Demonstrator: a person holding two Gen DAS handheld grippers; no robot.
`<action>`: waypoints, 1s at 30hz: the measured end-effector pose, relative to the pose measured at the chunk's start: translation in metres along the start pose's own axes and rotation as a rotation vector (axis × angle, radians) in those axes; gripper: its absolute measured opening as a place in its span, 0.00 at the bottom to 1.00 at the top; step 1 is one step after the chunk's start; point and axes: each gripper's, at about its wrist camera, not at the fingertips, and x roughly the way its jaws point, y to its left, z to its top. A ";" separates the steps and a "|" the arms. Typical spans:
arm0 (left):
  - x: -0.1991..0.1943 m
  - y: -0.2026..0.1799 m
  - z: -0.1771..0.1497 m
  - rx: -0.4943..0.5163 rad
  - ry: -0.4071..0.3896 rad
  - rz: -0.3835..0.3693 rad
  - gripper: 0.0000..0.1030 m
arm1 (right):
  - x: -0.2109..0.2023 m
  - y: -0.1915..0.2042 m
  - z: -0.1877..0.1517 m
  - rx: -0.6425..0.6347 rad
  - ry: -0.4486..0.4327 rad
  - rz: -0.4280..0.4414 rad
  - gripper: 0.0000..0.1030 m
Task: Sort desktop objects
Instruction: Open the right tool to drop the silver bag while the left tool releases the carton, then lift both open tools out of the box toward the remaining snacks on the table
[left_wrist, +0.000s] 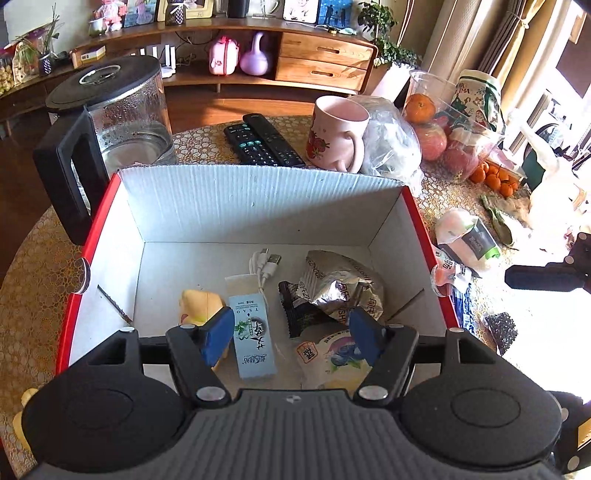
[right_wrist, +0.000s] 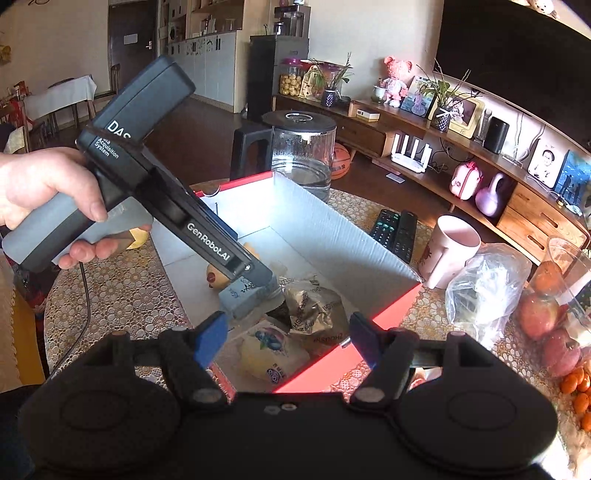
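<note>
Left gripper (left_wrist: 291, 338): jaws spread, nothing between the pads, hanging over the near end of the box (left_wrist: 258, 199). Right gripper (right_wrist: 286, 341): jaws spread too, empty, poised over the box's near right corner.

Directly under the left jaws: tea carton (left_wrist: 253, 332), long axis running near-to-far, lying flat on the box floor, pale blue with dark print. Just right of it, a blueberry pouch (left_wrist: 332, 356) and a crumpled foil bag (left_wrist: 340, 284). Left of it, a yellow toy (left_wrist: 199, 306). White cable (left_wrist: 264, 266) coiled at the carton's far end.

Outside, on the table right of the box: snack packet (left_wrist: 467, 236), white with a green-tipped label, long axis slanting away to the right; possibly a second wrapper beneath, glare makes it hard to tell. Lies well right of the left jaws; right hand probably the nearer one for it.

Mug (left_wrist: 338, 133), two remotes (left_wrist: 264, 140) and kettle (left_wrist: 114, 122) beyond the far wall, untouched.
</note>
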 end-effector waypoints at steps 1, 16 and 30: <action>-0.003 -0.002 -0.002 0.003 -0.001 0.001 0.67 | -0.006 -0.001 -0.003 0.008 -0.003 -0.002 0.71; -0.034 -0.020 -0.037 0.028 -0.032 0.003 0.87 | -0.078 -0.033 -0.052 0.145 -0.037 -0.118 0.71; -0.049 -0.058 -0.061 0.051 -0.086 -0.029 1.00 | -0.102 -0.047 -0.132 0.258 0.031 -0.248 0.71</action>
